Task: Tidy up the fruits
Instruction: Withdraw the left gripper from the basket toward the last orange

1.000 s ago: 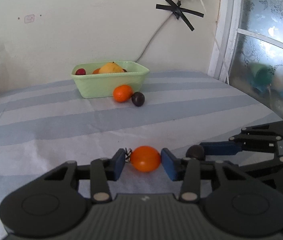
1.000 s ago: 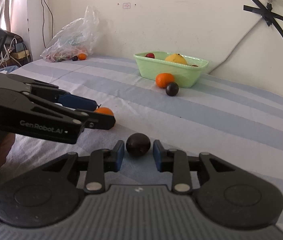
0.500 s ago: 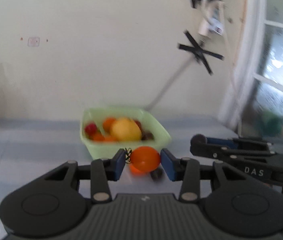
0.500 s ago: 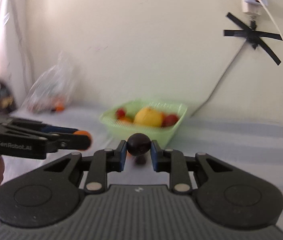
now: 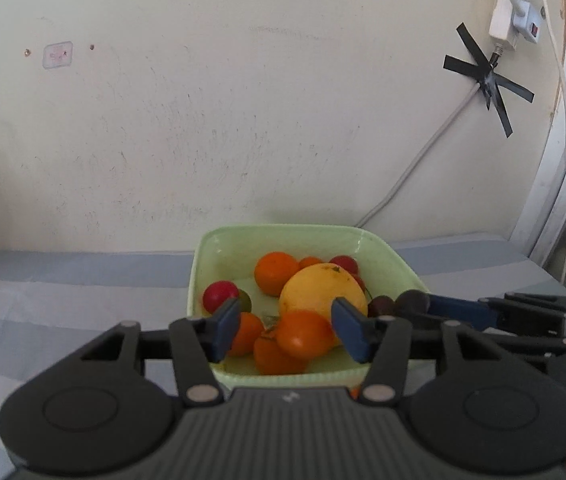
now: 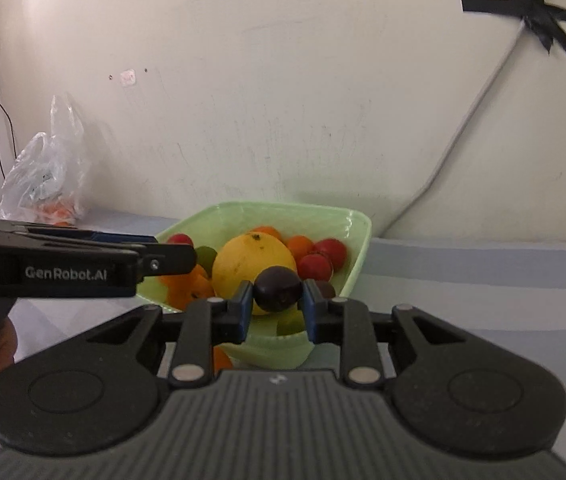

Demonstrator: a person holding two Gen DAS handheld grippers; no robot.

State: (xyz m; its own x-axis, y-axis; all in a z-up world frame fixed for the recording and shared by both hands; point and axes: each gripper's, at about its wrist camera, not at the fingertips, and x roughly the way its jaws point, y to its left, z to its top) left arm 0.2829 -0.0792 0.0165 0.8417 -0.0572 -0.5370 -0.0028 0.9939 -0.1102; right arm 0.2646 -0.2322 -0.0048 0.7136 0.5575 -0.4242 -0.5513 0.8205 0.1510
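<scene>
A light green basket (image 5: pixel 199 264) (image 6: pixel 357 256) against the wall holds several fruits: a big yellow one (image 5: pixel 319 286) (image 6: pixel 243 264), oranges and small red ones. My left gripper (image 5: pixel 285 330) is open above the basket's near side; the orange fruit (image 5: pixel 303 334) lies in the basket between its blue pads, free of them. My right gripper (image 6: pixel 277 304) is shut on a dark plum (image 6: pixel 277 288) and holds it over the basket's near edge. The right gripper also shows in the left wrist view (image 5: pixel 415 304).
A striped grey-blue cloth (image 6: pixel 483 264) covers the surface. A plastic bag (image 6: pixel 43 184) with fruit sits at the far left by the wall. A cable and black tape (image 5: pixel 487 80) hang on the wall. An orange fruit (image 6: pixel 221 360) lies outside in front of the basket.
Both grippers lifted their fruits off the cloth and moved forward to the basket. The left gripper opened and let go of the orange fruit into the basket. The right still holds the plum.
</scene>
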